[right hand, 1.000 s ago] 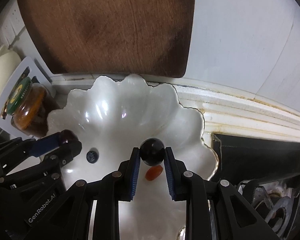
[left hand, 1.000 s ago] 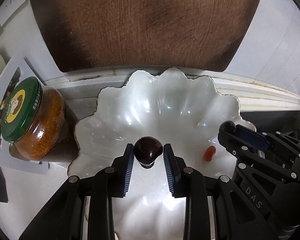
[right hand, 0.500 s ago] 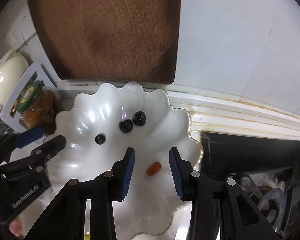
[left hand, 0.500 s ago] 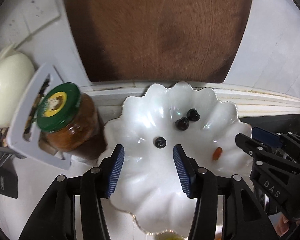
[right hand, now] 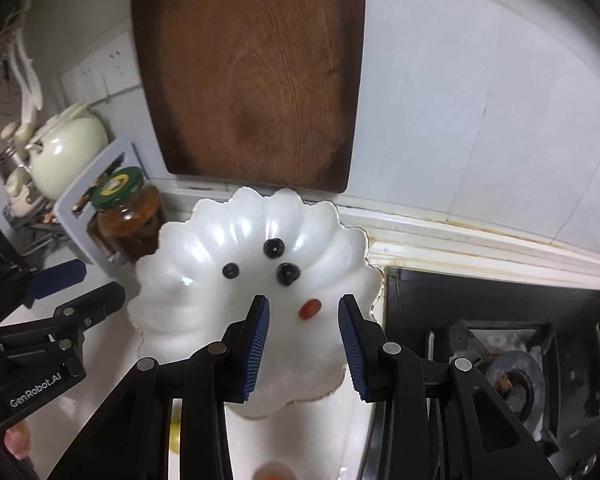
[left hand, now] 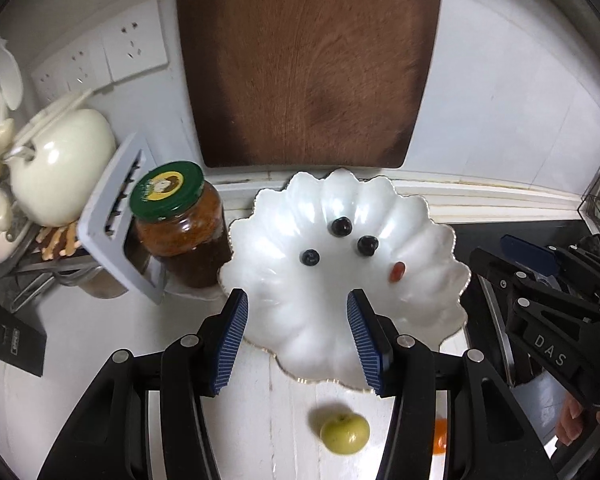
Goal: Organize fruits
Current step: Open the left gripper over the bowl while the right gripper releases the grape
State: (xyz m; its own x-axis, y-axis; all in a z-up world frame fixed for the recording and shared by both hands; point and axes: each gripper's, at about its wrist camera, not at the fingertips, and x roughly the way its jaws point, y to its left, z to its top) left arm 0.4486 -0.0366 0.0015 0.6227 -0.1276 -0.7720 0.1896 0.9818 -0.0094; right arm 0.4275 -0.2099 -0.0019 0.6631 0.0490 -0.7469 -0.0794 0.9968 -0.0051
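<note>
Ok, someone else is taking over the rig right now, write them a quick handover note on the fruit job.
Left gripper: open, empty, hovering at the near rim of the white scalloped plate.
Right gripper: open, empty, over the plate's right side.
Done: three dark berries and a small red fruit lie in the plate.
Left: a green fruit and an orange fruit sit on the counter in front of the plate.
</note>
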